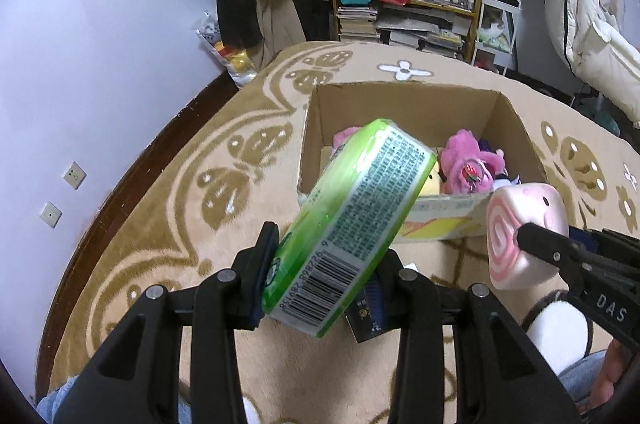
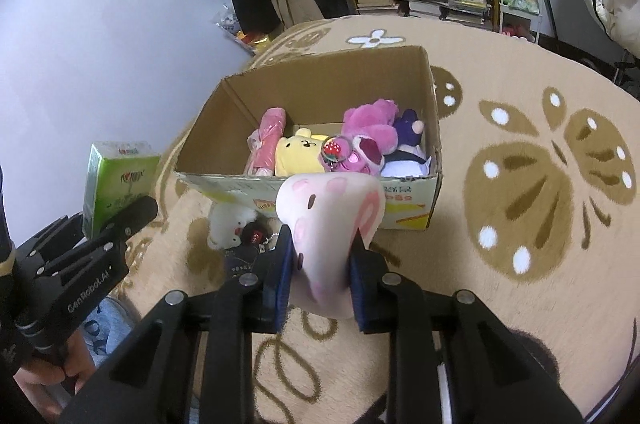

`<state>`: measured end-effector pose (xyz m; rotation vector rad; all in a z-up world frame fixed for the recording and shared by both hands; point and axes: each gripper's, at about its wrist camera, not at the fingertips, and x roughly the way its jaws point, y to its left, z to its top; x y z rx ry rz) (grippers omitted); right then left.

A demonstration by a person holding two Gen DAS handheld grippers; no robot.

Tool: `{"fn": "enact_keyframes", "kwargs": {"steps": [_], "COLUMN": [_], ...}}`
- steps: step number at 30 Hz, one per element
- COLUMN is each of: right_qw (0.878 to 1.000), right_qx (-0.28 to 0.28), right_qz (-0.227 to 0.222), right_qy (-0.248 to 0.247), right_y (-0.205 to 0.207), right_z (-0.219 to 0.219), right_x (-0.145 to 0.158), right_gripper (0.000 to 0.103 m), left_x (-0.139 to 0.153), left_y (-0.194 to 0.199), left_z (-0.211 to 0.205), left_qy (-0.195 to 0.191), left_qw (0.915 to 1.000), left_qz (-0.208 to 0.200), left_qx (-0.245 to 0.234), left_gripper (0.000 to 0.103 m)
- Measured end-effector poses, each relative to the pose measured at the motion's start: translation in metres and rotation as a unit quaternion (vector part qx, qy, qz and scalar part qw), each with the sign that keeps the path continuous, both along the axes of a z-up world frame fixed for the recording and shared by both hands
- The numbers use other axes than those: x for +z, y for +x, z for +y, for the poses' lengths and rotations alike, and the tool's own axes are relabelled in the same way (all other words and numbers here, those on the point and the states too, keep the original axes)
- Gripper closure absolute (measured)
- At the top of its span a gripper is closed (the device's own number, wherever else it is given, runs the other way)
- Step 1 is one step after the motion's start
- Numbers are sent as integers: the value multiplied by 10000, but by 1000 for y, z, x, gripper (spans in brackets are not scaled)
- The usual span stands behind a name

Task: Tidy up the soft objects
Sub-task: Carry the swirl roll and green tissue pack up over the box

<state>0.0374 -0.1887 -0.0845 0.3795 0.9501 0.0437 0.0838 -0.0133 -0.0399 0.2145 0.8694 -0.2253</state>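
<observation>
The left gripper (image 1: 320, 276) has its fingers pinched on a green tissue pack (image 1: 352, 220), held tilted above the rug just before the near wall of the cardboard box (image 1: 400, 103), while the right gripper (image 2: 320, 280) squeezes a pink swirl-patterned squishy toy (image 2: 332, 224) between its blue pads (image 2: 280, 284), also just short of that wall. Inside the box lie a yellow bear plush (image 2: 300, 153), a magenta bear plush (image 2: 372, 127), a purple plush (image 2: 408, 127) and a pink roll (image 2: 266, 139), and a small white plush (image 2: 228, 224) sits on the beige patterned rug (image 2: 520, 183) against the box front
</observation>
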Motion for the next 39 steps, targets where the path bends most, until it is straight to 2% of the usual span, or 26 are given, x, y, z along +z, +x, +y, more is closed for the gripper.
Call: {"fn": "enact_keyframes", "kwargs": {"steps": [6, 12, 19, 24, 30, 39], "right_qw": [9999, 9979, 9947, 9922, 9914, 9902], "right_qx": [69, 30, -55, -23, 11, -52], "right_qz": [-146, -637, -1016, -1246, -1309, -1394], "right_qy": [-11, 54, 128, 97, 73, -25], "right_y": [0, -2, 0, 6, 15, 29], "right_z": [2, -3, -5, -4, -2, -4], "right_x": [10, 30, 33, 38, 36, 30], "right_gripper": [77, 77, 77, 77, 76, 74], "left_x": [7, 16, 20, 15, 6, -5], "left_y": [7, 14, 24, 35, 46, 56], "left_z": [2, 2, 0, 0, -2, -10], "left_qy": [-88, -247, -381, -502, -548, -445], "left_qw": [9998, 9987, 9967, 9962, 9963, 9972], "left_qz": [-142, -423, -676, -644, -580, -553], "left_qx": [100, 155, 216, 288, 317, 219], "left_gripper": [66, 66, 66, 66, 66, 65]}}
